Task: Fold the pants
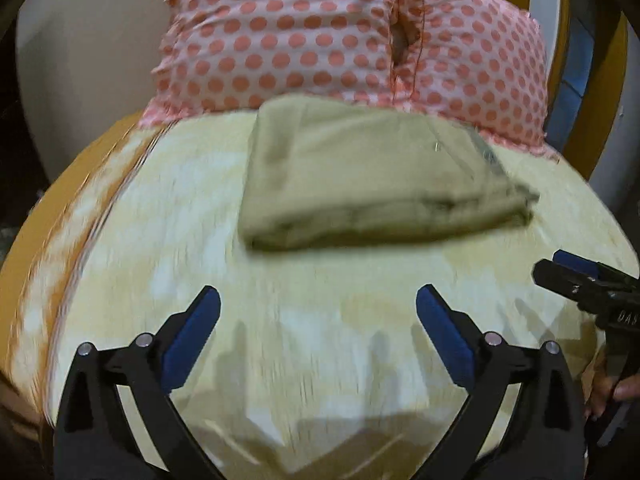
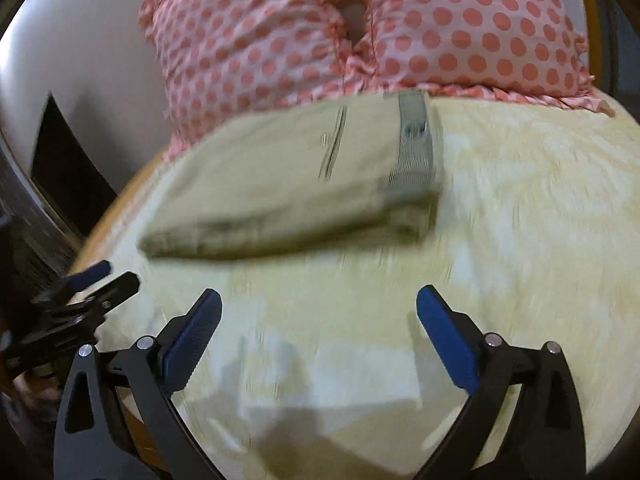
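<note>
The folded pants (image 1: 360,172) are plain khaki-olive, with a grey waistband (image 2: 416,144); the bedsheet (image 1: 280,320) is pale yellow, mottled white; the pillow (image 1: 320,32) is pink with coral polka dots; gripper pads (image 1: 192,336) are blue.

Warm, fairly dim indoor light is falling from above and behind, throwing soft grey tong shadows onto the bed (image 1: 168,240) ahead. Motion blur is smearing both views: the pants (image 1: 372,176) and pillows (image 1: 320,32) are looking streaky, while the left tongs (image 1: 318,340) and right tongs (image 2: 319,340) are staying sharp. Fisheye distortion is bending the edges, and the corners are vignetting to black.
</note>
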The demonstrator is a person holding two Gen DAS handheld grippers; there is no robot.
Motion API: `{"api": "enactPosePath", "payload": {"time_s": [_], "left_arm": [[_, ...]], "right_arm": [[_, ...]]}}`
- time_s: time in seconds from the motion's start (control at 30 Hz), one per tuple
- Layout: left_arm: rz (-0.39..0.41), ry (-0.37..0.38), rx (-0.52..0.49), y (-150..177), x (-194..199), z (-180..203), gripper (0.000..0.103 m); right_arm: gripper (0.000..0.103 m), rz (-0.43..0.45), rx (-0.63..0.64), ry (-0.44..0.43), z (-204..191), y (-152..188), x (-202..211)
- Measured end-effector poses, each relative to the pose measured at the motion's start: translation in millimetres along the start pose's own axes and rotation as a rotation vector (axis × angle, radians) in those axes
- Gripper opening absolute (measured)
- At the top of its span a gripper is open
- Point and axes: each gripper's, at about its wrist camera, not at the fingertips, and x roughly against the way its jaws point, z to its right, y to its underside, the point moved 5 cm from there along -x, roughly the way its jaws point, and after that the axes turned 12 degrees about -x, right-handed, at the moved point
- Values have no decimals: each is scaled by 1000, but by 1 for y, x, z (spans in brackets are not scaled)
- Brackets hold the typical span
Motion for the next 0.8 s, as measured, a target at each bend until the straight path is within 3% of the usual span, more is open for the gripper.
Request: {"api": "enactPosePath", "payload": {"time_s": [0.13, 0.2, 0.37, 0.8], "left_arm": [[-18, -58, -14, 26, -5, 8, 101], [26, -81, -21, 30, -2, 10, 101], [80, -89, -8, 36, 1, 11, 101], [98, -93, -9, 37, 2, 12, 101]], "right_arm": [[102, 83, 99, 138, -15, 26, -2], [102, 117, 148, 199, -19, 35, -2], [102, 221, 123, 194, -14, 46, 5], [102, 227, 128, 193, -12, 47, 7]]}}
